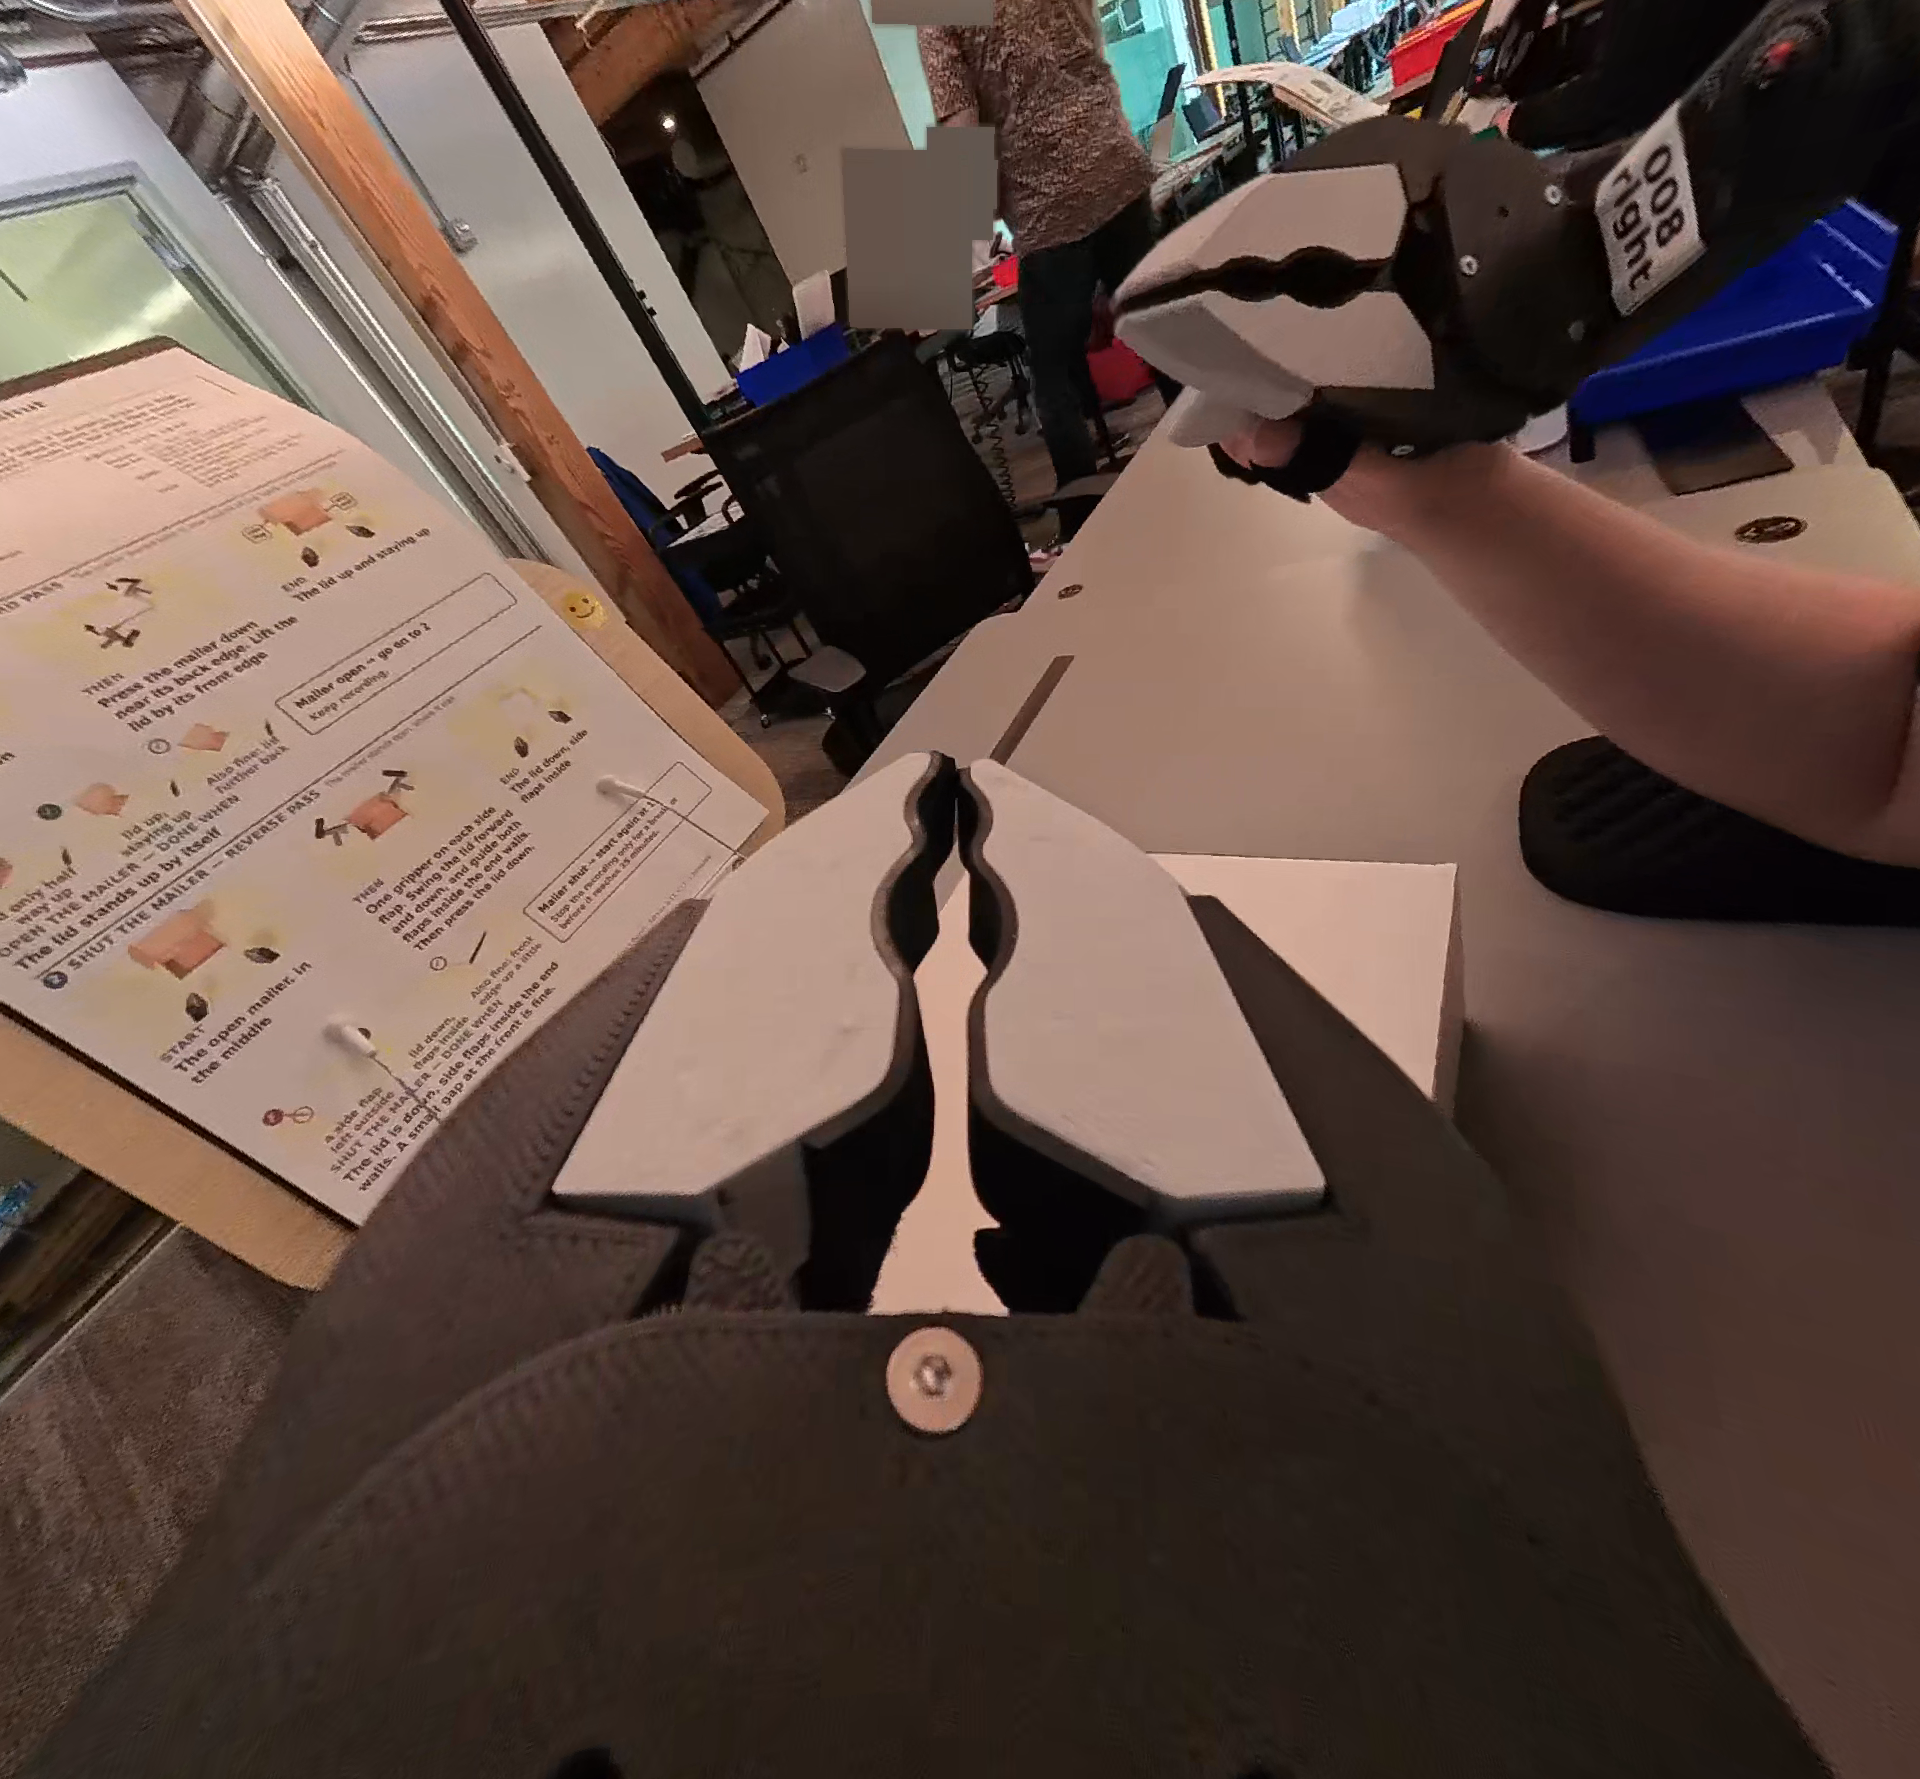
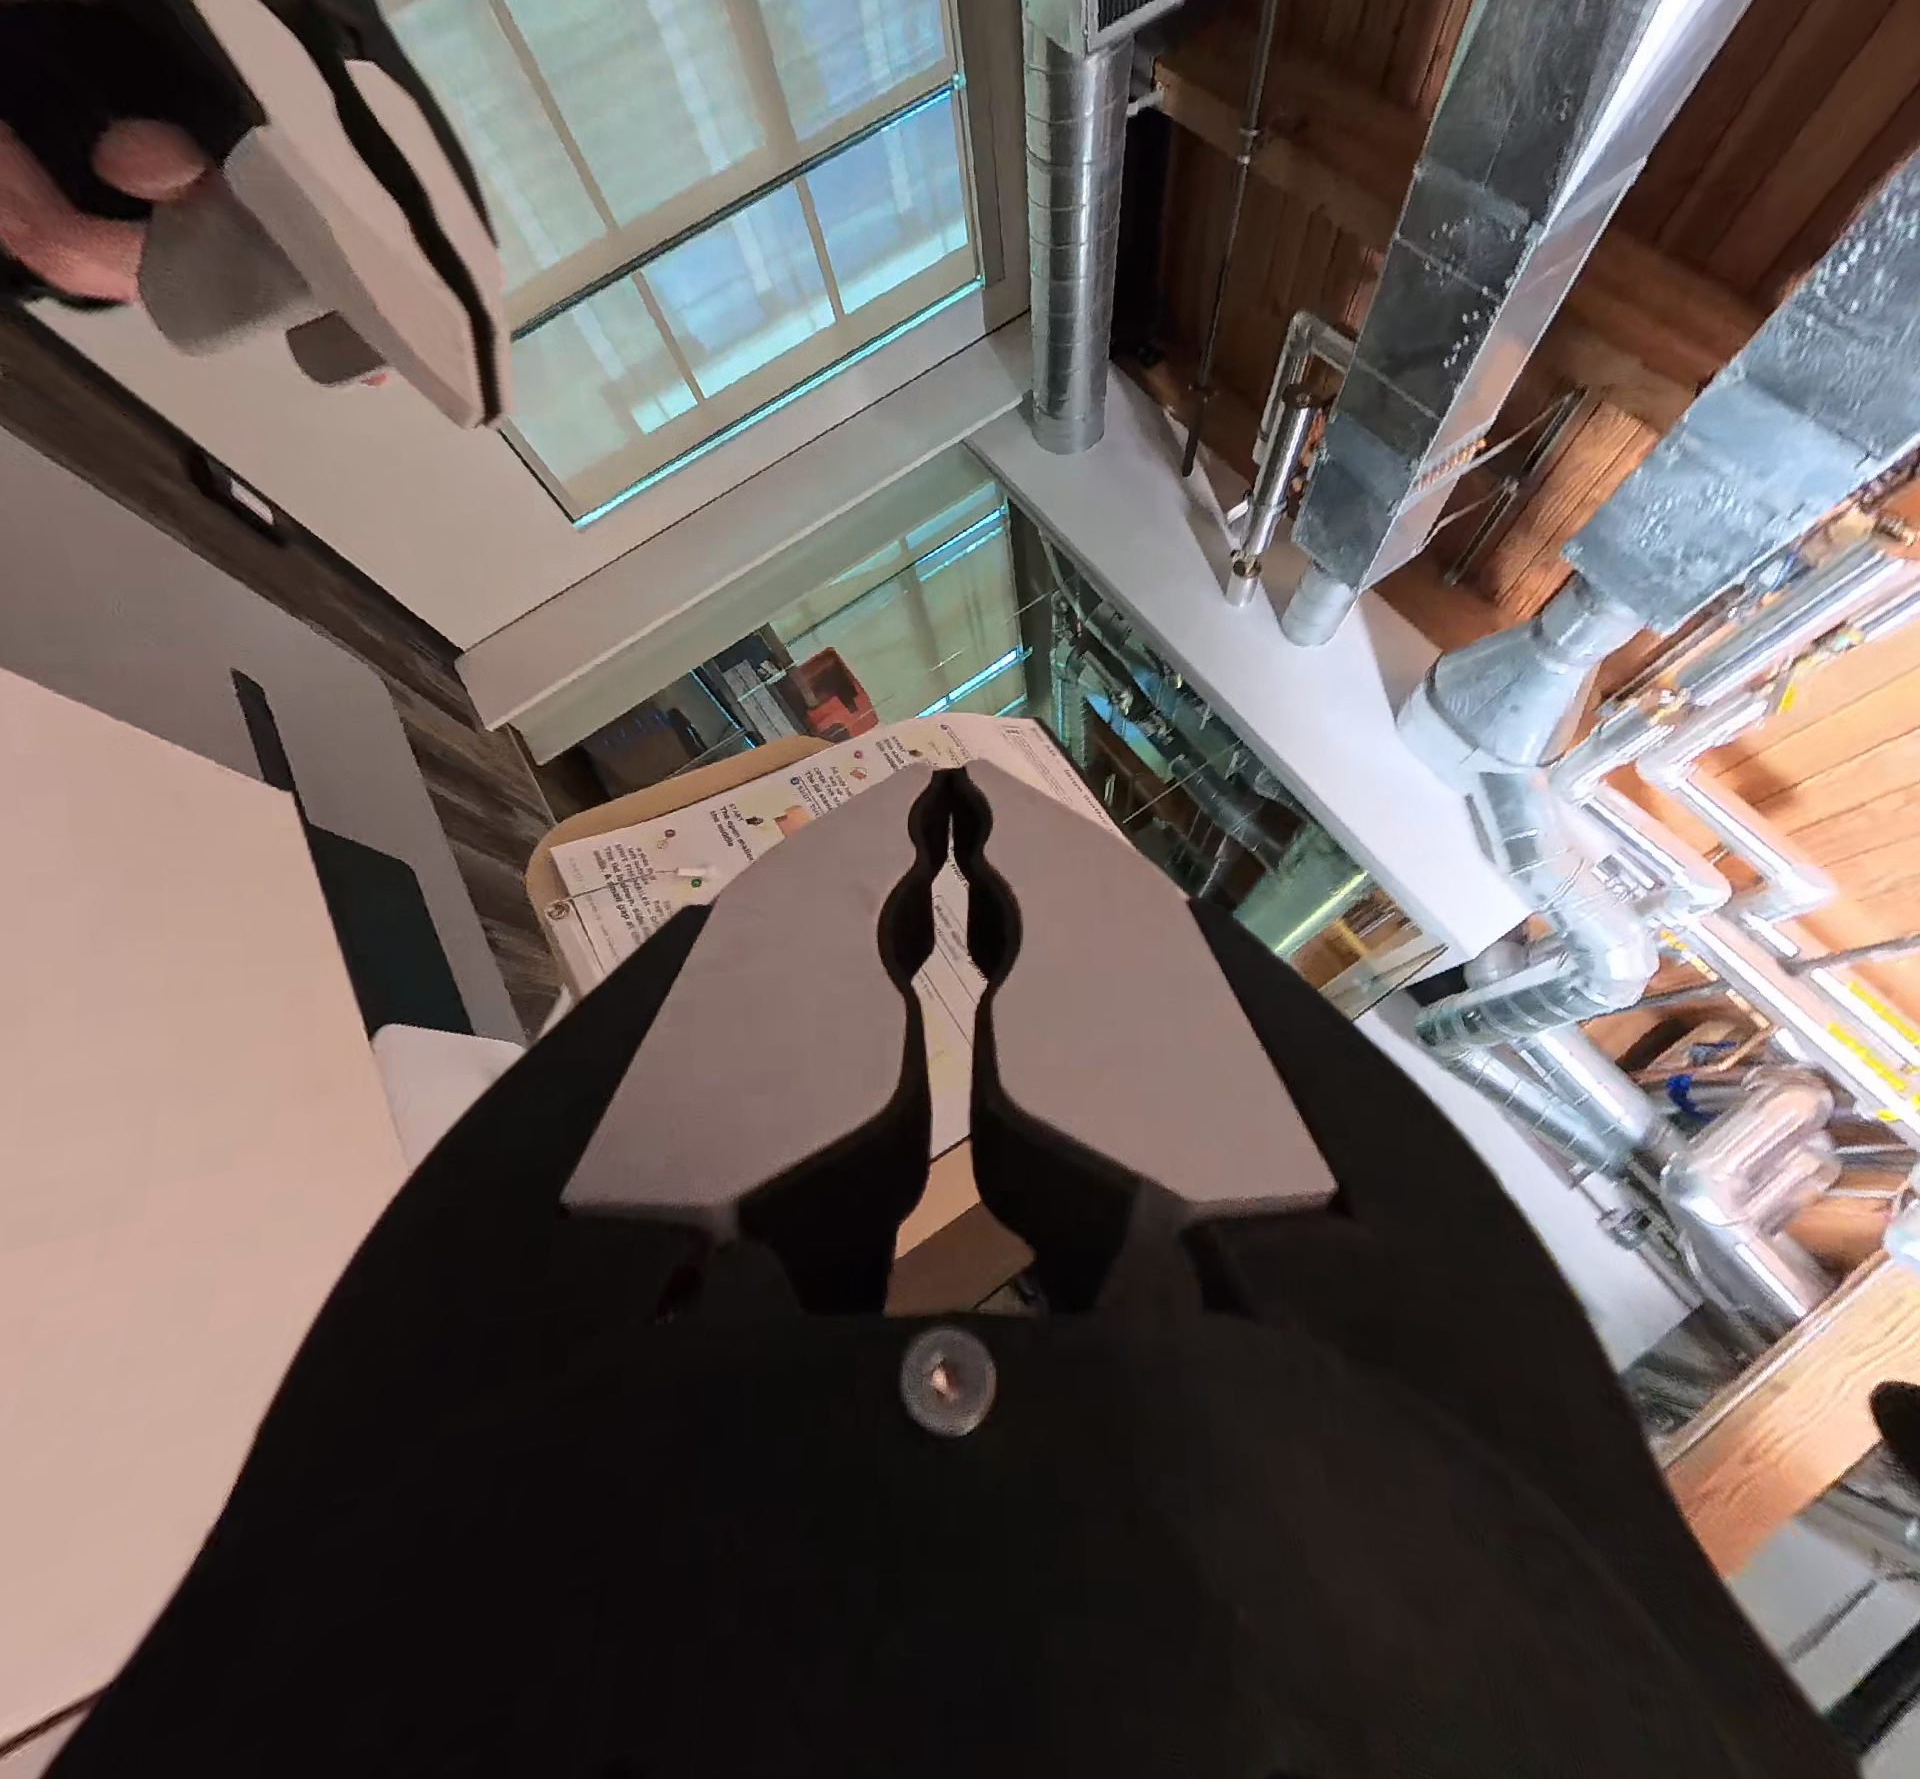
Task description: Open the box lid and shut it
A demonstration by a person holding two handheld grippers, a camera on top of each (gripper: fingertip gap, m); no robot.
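A white box lies on the pale table, its top flat and closed as far as I can see. My left gripper is shut and empty, held just above the box's near left part, which hides that part. My right gripper is shut and empty, held in a hand high in the air above and beyond the box. In the right wrist view my right gripper points away from the table toward a wall and window, and the left gripper shows at the top left.
A board with a printed instruction sheet leans at the left of the table. A black ribbed pad lies right of the box under the forearm. Blue bins stand at the back right. A person stands in the room beyond.
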